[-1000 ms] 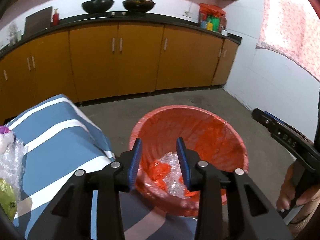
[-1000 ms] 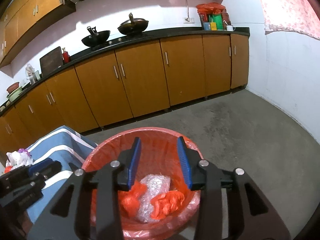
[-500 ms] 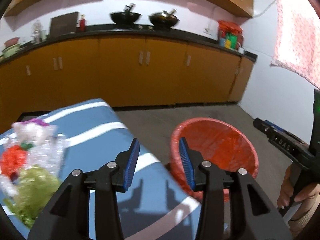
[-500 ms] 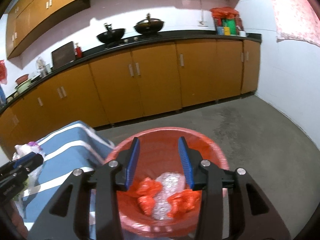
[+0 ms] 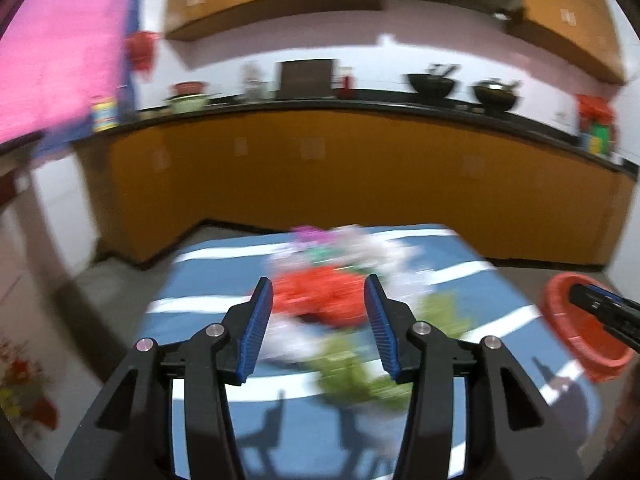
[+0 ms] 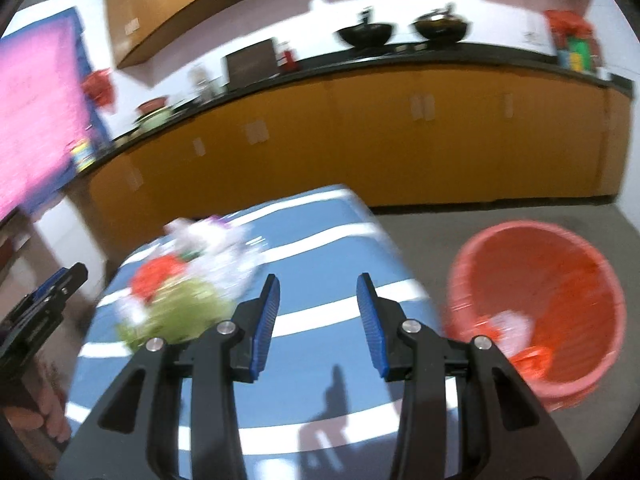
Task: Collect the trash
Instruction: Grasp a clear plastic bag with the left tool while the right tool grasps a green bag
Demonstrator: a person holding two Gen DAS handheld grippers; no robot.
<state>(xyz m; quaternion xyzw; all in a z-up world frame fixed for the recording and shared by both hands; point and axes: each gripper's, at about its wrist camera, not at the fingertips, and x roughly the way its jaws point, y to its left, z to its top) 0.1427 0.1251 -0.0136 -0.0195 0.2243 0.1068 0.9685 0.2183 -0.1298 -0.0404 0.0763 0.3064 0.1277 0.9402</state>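
A blurred pile of trash lies on the blue-and-white striped table (image 5: 200,304): red plastic (image 5: 316,296), clear wrap (image 5: 372,256) and a green bag (image 5: 360,364). My left gripper (image 5: 318,320) is open and empty, above the table and pointing at the pile. My right gripper (image 6: 318,316) is open and empty over the table (image 6: 320,240), to the right of the pile (image 6: 180,292). The orange bin (image 6: 560,272) stands on the floor right of the table, with wrap and red plastic inside. It also shows in the left wrist view (image 5: 576,328).
Orange cabinets (image 6: 400,140) with a black counter run along the back wall, with woks and jars on top. A pink curtain (image 5: 52,48) hangs at the left. Grey floor (image 6: 480,216) lies between the table and the cabinets.
Both grippers swung left, away from the bin and towards the table. The trash pile has come into the centre of the left view. Both stay open and empty.
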